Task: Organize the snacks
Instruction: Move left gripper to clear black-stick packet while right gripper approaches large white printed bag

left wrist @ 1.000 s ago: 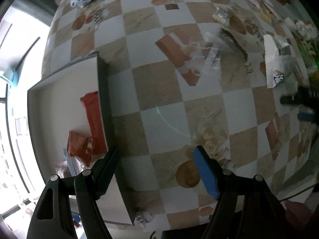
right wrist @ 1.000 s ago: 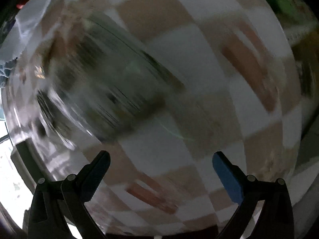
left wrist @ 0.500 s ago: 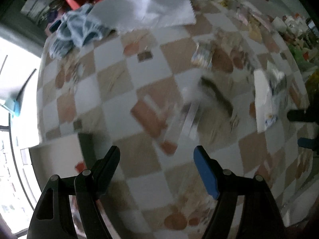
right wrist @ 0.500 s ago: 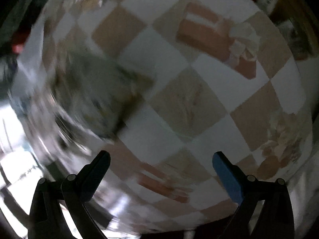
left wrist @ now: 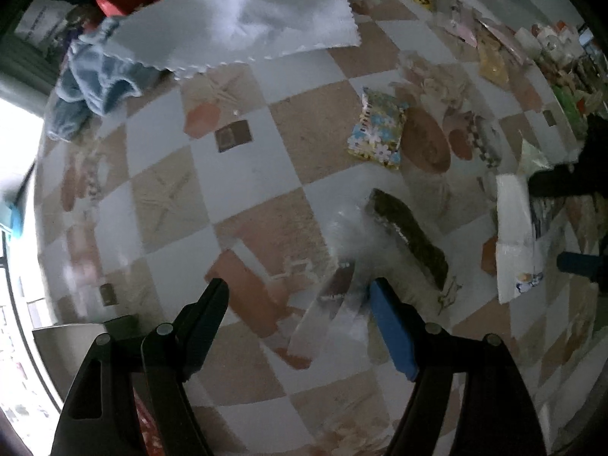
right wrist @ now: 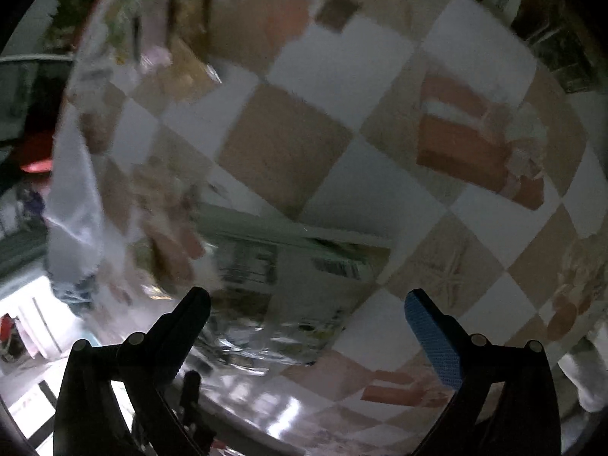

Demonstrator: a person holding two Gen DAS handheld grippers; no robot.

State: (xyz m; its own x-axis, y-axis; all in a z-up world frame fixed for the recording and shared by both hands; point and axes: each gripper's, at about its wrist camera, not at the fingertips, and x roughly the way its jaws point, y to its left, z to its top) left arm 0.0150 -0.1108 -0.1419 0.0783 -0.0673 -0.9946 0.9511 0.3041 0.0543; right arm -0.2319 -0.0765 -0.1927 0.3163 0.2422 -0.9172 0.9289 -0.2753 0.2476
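My left gripper (left wrist: 298,296) hangs open above the checkered tablecloth, pointing straight down. Just past its blue finger lies a clear packet with a dark green strip (left wrist: 406,228). A flower-print packet (left wrist: 380,129) sits farther off, and a white packet (left wrist: 513,235) lies to the right. My right gripper (left wrist: 549,224) shows at the right edge beside that white packet. In the right wrist view, the right gripper (right wrist: 307,300) stands open over a blurred silvery printed packet (right wrist: 296,285), with nothing pressed between its pads.
A grey tray's corner (left wrist: 76,332) shows at the lower left, with a red wrapper (left wrist: 148,429) behind my fingers. A white sheet (left wrist: 247,19) and a blue cloth (left wrist: 95,83) lie at the far side. Several more packets (left wrist: 492,64) crowd the far right.
The left gripper has left the tray and moved across the table toward the clear packet. The right view has swung and rolled, and the silvery packet now lies under its fingers.
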